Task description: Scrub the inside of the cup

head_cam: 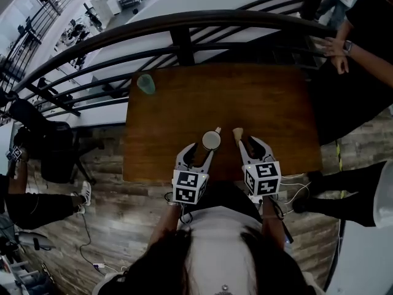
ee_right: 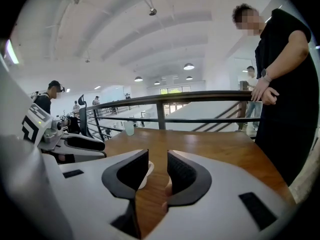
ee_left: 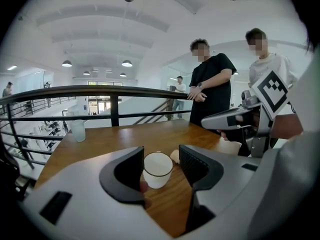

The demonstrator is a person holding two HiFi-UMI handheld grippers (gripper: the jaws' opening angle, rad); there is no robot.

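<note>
Far on the left of the brown tabletop [head_cam: 178,106] stands a pale green cup [head_cam: 147,84], all by itself. It is well apart from everything else.

Nearer, and close to the middle, is the little white cup [head_cam: 210,140]. It stands upright with its mouth open to the top. The left gripper [ee_left: 161,165] has its two jaws wide apart, one on each side of the cup. The cup sits close to the left jaw, with a gap on the other side, so it is not squeezed yet.

The cup looks small, light, hard and smooth. I think it can slip or tip, and it may break if it falls. The best place to hold it is on its outer wall, low down, so the mouth stays free for scrubbing.

Just to the right of the cup lies a small tan piece [head_cam: 237,131]. It may be the scrubber, but I cannot tell.

Next comes the right gripper [ee_right: 157,160]. Its jaws are a little apart and hold nothing.

The head view shows the tan piece whole, near the right gripper's tip. The left gripper view shows only a bit of it behind the cup. The right gripper view shows only the cup's edge, and a person in black [ee_right: 285,84] by the railing [ee_right: 200,98].
</note>
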